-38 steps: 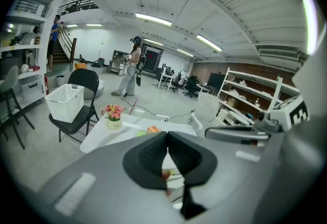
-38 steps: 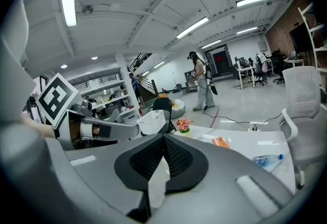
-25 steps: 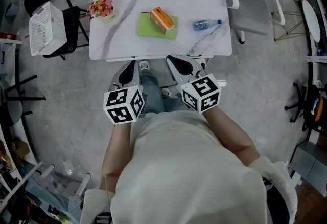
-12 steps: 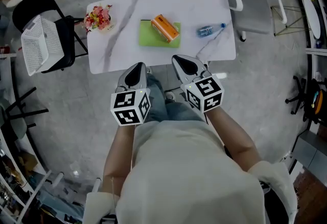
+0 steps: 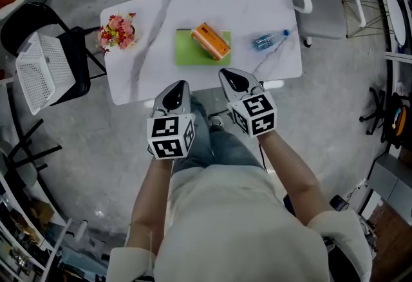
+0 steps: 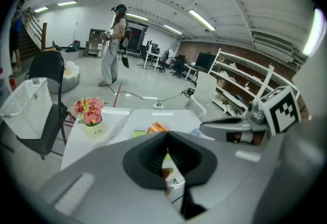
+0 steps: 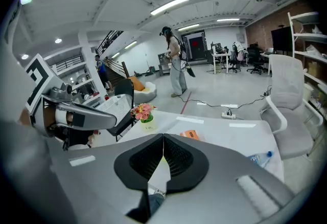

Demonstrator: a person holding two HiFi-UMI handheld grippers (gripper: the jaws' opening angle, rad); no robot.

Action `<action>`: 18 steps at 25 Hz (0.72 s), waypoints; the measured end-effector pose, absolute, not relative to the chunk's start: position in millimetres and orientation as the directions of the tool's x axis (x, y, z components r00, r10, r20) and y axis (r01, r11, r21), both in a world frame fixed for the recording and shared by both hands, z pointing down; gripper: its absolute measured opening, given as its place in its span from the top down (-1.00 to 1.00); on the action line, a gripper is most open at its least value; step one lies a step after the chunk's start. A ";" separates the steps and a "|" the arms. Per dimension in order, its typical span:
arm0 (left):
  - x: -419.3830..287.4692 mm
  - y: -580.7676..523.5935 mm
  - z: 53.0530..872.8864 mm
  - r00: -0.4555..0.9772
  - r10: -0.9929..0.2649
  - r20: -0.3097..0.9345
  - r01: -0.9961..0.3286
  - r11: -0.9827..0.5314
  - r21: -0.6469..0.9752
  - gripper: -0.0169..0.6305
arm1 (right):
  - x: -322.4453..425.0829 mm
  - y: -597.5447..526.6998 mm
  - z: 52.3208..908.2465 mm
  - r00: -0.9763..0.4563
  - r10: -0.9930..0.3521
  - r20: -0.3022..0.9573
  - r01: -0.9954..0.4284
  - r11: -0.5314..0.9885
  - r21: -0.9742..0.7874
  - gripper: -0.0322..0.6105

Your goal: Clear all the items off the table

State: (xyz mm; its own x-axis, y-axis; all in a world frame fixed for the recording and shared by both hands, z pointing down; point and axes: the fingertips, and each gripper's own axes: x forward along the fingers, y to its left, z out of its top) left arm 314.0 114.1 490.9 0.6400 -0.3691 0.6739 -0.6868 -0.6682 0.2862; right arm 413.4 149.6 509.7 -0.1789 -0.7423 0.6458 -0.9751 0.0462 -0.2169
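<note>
White, marble-veined table [image 5: 257,10] carries everything to be cleared: a small pot of pink flowers [image 5: 117,31] at its left end, a green mat [image 5: 192,50] in the middle with an orange box [image 5: 210,41] lying slantwise on it, and a plastic water bottle [image 5: 268,40] on its side towards the right end.

The left gripper [image 5: 183,84] and the right gripper [image 5: 223,72] hang side by side at the table's near edge, both pointing forward and down at the tabletop, well short of the mat and the box. In the left gripper view the two black pads of the left gripper [image 6: 166,132] are pressed together along one thin seam, with nothing between them. The right gripper view shows the same for the right gripper [image 7: 163,136]: jaws clenched and empty. Neither touches any item.

A black chair [image 5: 72,55] with a white basket [image 5: 37,73] on its seat stands left of the table, and a white chair [image 5: 322,4] stands to its right.
</note>
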 end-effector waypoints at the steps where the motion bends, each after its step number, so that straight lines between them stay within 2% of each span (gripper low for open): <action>1: 315.9 110.2 495.1 0.639 -0.363 0.679 -0.684 -0.671 0.285 0.92 | 415.2 145.4 516.6 -0.179 -0.733 0.656 -0.976 0.046 -0.214 0.88; 5: 321.2 97.9 510.7 0.633 -0.338 0.697 -0.675 -0.682 0.282 0.92 | 424.9 129.6 544.7 -0.165 -0.698 0.697 -0.981 0.046 -0.187 0.77; 18: 321.4 76.5 553.1 0.605 -0.268 0.750 -0.675 -0.672 0.304 0.92 | 448.0 89.6 642.3 -0.142 -0.542 0.828 -0.990 0.076 -0.120 0.10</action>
